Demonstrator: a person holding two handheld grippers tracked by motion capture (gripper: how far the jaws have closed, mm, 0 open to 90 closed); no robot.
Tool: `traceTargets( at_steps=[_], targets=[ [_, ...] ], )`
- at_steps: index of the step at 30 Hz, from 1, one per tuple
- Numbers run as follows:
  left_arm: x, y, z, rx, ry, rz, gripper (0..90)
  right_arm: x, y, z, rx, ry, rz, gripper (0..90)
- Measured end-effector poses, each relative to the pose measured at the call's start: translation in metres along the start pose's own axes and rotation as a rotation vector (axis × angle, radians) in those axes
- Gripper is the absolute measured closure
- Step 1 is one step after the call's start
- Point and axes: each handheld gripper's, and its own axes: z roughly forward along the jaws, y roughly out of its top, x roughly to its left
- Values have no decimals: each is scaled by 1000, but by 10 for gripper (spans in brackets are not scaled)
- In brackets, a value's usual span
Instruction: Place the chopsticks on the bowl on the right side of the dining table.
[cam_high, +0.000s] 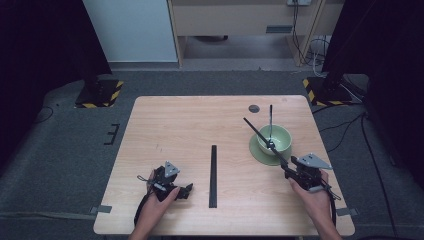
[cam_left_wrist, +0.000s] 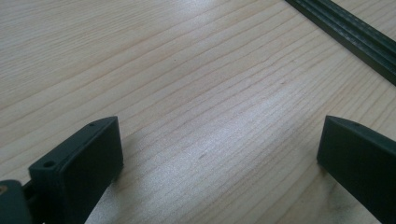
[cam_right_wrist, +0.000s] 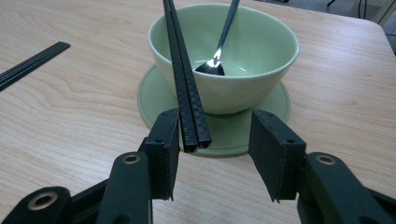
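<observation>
Left hand-held gripper (cam_left_wrist: 219, 154): jaws spread wide, nothing between them, resting low over bare desk (cam_high: 175, 125) near the front left.

Right hand-held gripper (cam_right_wrist: 214, 147): jaws parted, not clamped. Pair of black chopsticks (cam_right_wrist: 184, 84) lying between them, near end against the inner face of one jaw, clear gap to the other jaw. Chopsticks slanting up across the rim of the green bowl (cam_right_wrist: 261, 46).

Count: one bowl, standing on one green saucer (cam_right_wrist: 154, 98), right half of desk. One metal spoon (cam_right_wrist: 219, 51) inside bowl, handle leaning out over the far rim. One chopstick pair. One black strip (cam_high: 213, 175) flat at desk centre.
</observation>
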Motion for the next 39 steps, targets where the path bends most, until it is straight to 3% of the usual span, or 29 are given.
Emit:
traceTargets(
  at_steps=[17, 30, 39],
  targets=[
    [0, 0, 0, 0, 0, 0, 0, -9, -1, -2, -8, -38, 38, 548],
    [0, 0, 0, 0, 0, 0, 0, -7, 0, 0, -5, -17, 37, 575],
    [0, 0, 0, 0, 0, 0, 0, -7, 1, 2, -2, -4, 36, 639]
  ],
)
